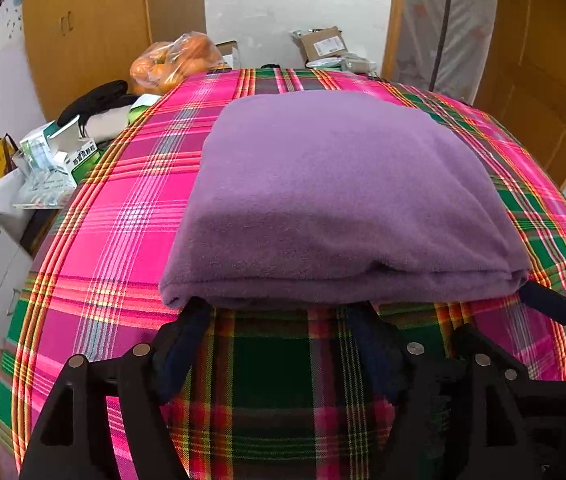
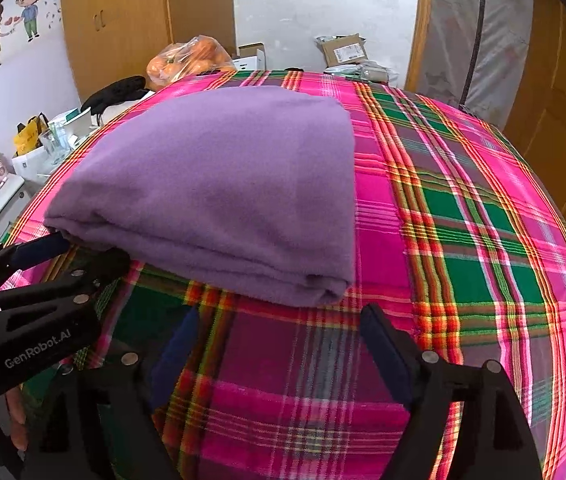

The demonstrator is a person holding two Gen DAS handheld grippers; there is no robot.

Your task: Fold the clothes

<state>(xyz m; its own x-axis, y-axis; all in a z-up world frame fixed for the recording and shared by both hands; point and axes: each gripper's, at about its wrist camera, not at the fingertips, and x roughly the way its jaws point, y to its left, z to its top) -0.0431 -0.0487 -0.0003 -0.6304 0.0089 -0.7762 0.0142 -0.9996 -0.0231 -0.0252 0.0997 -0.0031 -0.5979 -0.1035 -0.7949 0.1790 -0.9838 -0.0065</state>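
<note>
Left wrist view: left gripper released, jaws wide, nothing between, tips at near hem | folded purple fleece garment lay directly ahead on pink-and-green plaid cloth, long axis running away | right gripper released, just short of the garment's right near corner; left nearer.

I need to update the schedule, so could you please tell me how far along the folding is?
Done: the purple fleece garment lies folded in a neat rectangle on the pink and green plaid cloth. In hand: nothing; the left gripper and right gripper stand open at its near edge. Left: probably only withdrawing, as no other clothes are visible.
</note>
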